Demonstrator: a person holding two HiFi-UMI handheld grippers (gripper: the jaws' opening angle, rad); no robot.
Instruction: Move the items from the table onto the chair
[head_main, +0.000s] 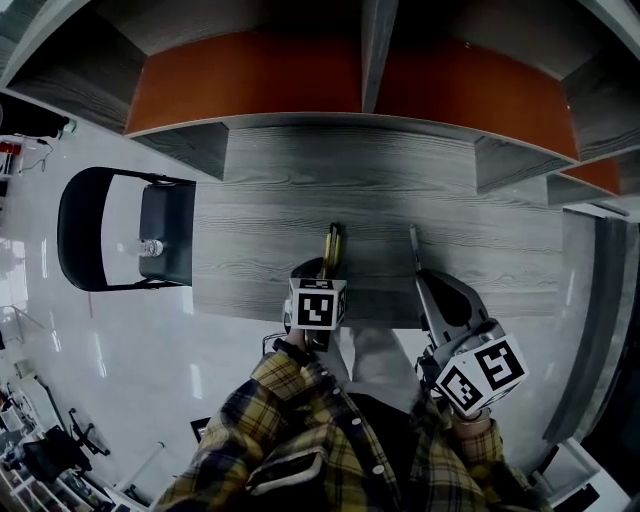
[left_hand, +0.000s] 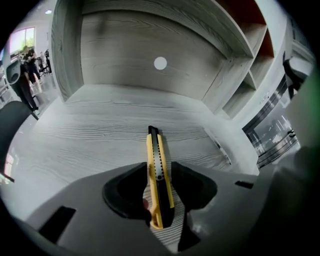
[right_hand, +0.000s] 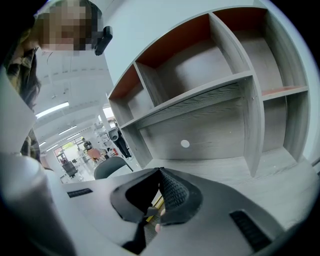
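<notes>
One yellow utility knife (left_hand: 156, 155) lies flat on the bench (left_hand: 90, 135), its long axis running straight away between the parted, unclamped jaws of the left gripper (left_hand: 160, 172), while the right gripper (right_hand: 159, 172) is closed, empty.

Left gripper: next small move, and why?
Probably close the left gripper on the yellow utility knife: it lies flat on the table between the jaws, which stand apart and do not yet press it.

Yellow/blk plaid shirt (head_main: 262, 432), grey trousers (head_main: 378, 362)
</notes>
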